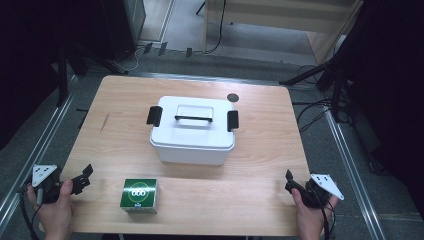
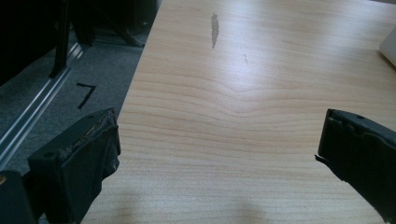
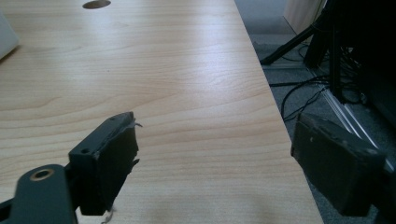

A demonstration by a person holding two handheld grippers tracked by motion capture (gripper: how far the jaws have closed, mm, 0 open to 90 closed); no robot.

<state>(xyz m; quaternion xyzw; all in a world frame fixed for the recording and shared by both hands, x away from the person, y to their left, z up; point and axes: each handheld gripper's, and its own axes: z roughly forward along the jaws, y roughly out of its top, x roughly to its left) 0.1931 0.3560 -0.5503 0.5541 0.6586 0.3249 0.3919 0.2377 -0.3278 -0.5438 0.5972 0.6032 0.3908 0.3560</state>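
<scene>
At table's near corners, left gripper (image 1: 82, 178) and right gripper (image 1: 291, 181) both gape wide, nothing held (green box (image 1: 140, 195) sits between, untouched).

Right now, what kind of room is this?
Probably a lab or recording studio, not a home. A bare wooden table stands on grey carpet, with dark tripod stands and loose cables around it, and metal rails along the floor.

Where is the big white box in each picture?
High view: the white box sits mid-table, behind the green box.
Left gripper view: just its corner peeks in at the right edge.
Right gripper view: just its corner peeks in at the left edge.
Shared landmark: the wooden table.
</scene>
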